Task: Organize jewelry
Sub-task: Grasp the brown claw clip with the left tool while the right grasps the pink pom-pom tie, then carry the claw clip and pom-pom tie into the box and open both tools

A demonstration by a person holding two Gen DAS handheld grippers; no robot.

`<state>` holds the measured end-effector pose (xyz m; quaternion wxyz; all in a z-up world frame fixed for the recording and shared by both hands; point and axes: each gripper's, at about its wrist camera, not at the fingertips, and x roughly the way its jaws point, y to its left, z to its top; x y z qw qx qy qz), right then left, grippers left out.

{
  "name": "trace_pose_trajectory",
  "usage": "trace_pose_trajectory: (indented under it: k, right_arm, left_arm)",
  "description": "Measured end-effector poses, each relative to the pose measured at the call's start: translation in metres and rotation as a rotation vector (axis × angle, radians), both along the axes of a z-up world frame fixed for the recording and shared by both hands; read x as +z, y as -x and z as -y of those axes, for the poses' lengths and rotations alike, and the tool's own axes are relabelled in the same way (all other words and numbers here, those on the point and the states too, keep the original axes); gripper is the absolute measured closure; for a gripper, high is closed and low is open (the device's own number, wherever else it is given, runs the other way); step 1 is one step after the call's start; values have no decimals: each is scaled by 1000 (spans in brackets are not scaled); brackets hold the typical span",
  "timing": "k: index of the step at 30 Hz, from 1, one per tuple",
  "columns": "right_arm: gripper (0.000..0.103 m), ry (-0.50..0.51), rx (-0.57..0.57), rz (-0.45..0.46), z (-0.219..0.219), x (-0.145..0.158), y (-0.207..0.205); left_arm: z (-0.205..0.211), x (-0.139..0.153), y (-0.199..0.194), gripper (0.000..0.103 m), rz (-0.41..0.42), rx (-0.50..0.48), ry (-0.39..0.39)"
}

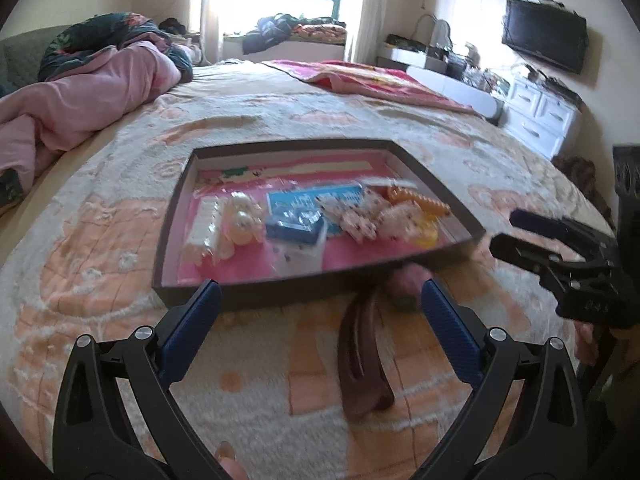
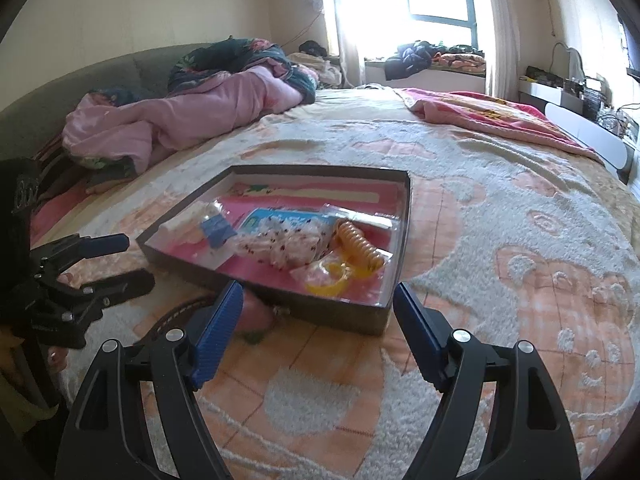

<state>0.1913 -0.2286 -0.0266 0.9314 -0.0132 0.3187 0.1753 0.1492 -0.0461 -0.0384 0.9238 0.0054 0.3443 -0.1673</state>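
A dark shallow tray (image 1: 276, 294) with a pink floor lies on the bed. It holds a blue card (image 1: 298, 216), a polka-dot scrunchie (image 1: 356, 216), an orange spiral hair tie (image 1: 424, 202), a yellow ring (image 2: 326, 278) and a white clip strip (image 1: 206, 226). A brown hair clip (image 1: 362, 364) lies on the blanket in front of the tray, and a pink item (image 1: 408, 282) rests against the tray's front wall. My left gripper (image 1: 320, 296) is open above the clip, pads clear of it. My right gripper (image 2: 319, 294) is open and empty at the tray's near corner.
The bed is covered by a fluffy peach and white blanket (image 2: 500, 240). Pink bedding (image 2: 180, 116) is heaped at the far left and a red blanket (image 1: 372, 80) lies at the far side. White drawers (image 1: 540, 116) and a wall TV (image 1: 546, 40) stand beyond the bed's right edge.
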Motion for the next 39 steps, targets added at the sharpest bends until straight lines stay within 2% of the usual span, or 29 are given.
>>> trace_pose_trajectory:
  k: [4, 10, 13, 15, 19, 20, 21, 29, 33, 34, 37, 39]
  right_arm:
    - [28, -10, 24, -28, 0, -5, 2]
    - [28, -28, 62, -86, -4, -15, 0]
    - [28, -43, 76, -116, -5, -21, -4]
    - [28, -55, 84, -140, -7, -25, -8]
    - [29, -81, 102, -189, -15, -32, -17]
    - [29, -84, 105, -198, -17, -34, -19]
    - [29, -83, 110, -208, -20, -37, -22]
    - [30, -71, 119, -246, -43, -50, -37]
    - [42, -89, 115, -267, -46, -54, -41]
    - [48, -90, 112, -266, -46, -54, -42]
    - [50, -108, 109, -267, -44, -54, -43]
    - [55, -107, 116, -261, -44, -54, -41]
  left_arm:
    - [5, -11, 6, 12, -35, -23, -19]
    - [16, -29, 10, 19, -96, -56, -41]
    - [21, -40, 8, 34, -128, -62, -56]
    - [22, -48, 5, 51, -164, -57, -60]
    - [20, -49, 6, 74, -165, -62, -57]
    - [19, -49, 7, 83, -163, -62, -58]
    - [19, -49, 7, 86, -163, -63, -59]
    - [13, -44, 13, 86, -159, -53, -53]
    - [4, -41, 17, 86, -164, -26, -54]
    - [1, -41, 17, 86, -166, -18, -52]
    - [-6, -38, 17, 86, -164, 0, -37]
    - [-7, -35, 16, 86, -154, 6, -29]
